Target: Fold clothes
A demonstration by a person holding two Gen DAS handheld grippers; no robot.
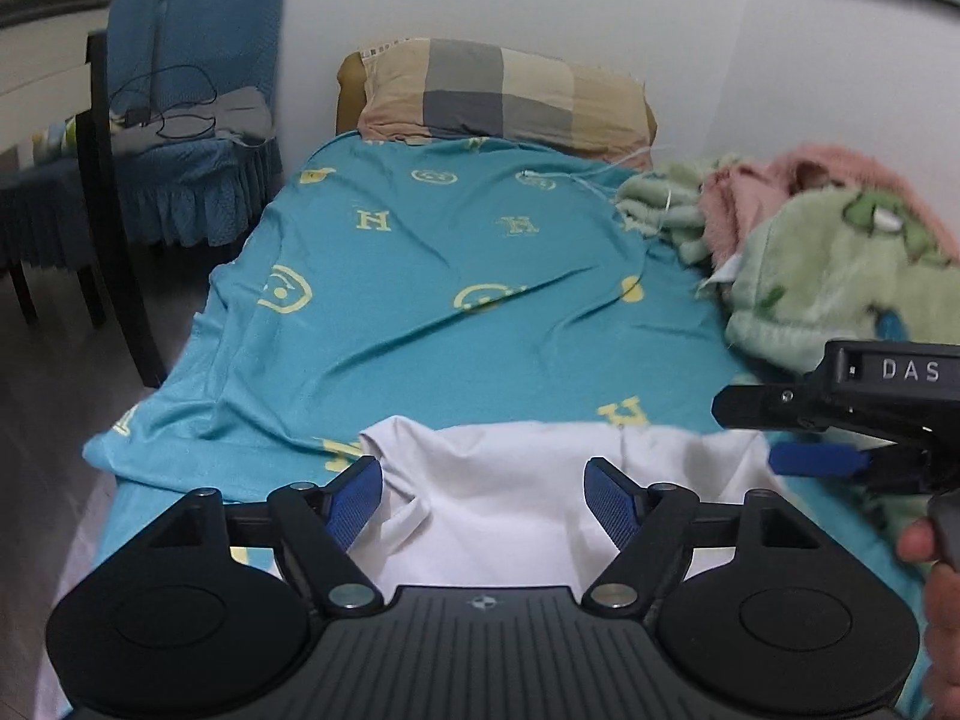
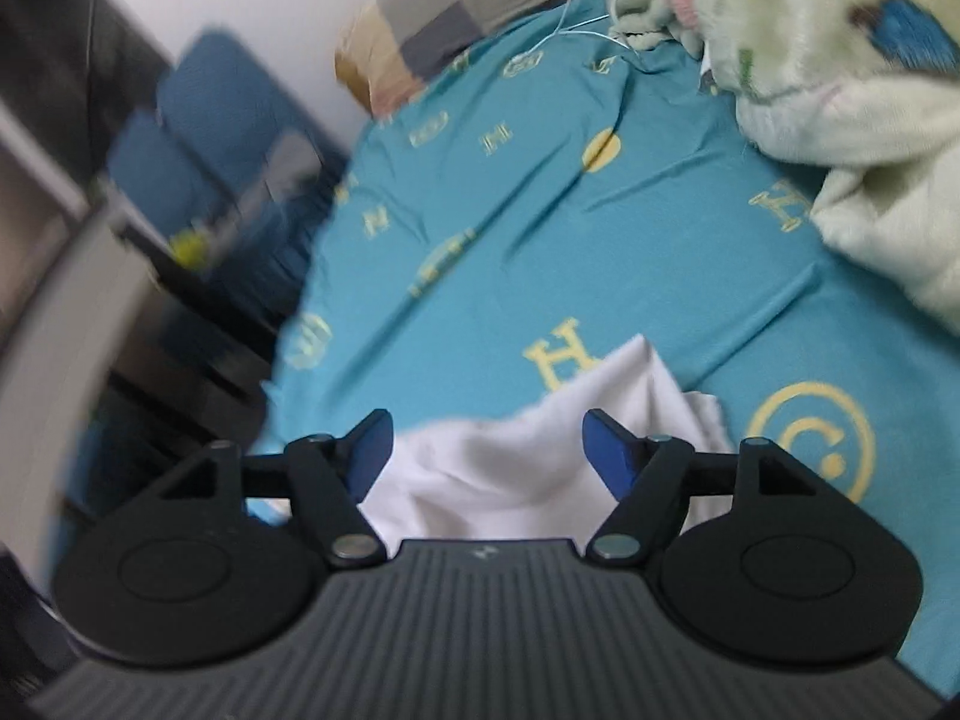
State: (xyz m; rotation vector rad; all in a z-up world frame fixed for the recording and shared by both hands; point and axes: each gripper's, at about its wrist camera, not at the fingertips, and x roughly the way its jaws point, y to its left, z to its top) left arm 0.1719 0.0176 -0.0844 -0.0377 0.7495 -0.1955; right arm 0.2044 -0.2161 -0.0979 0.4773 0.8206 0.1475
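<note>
Both sets of jaws gape, nothing pinched: left gripper, right gripper. The rumpled white cotton garment lies at the near edge of the teal patterned bedsheet. Flatten it before regripping corners. Fold toward the open sheet; avoid the fluffy green blanket on the right.

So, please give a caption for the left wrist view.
Open left gripper above white garment on teal bedsheet.

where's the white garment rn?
The white garment lies on the teal bedsheet at the near end of the bed, under the open left gripper in the left wrist view, with the right gripper at its right edge.
</note>
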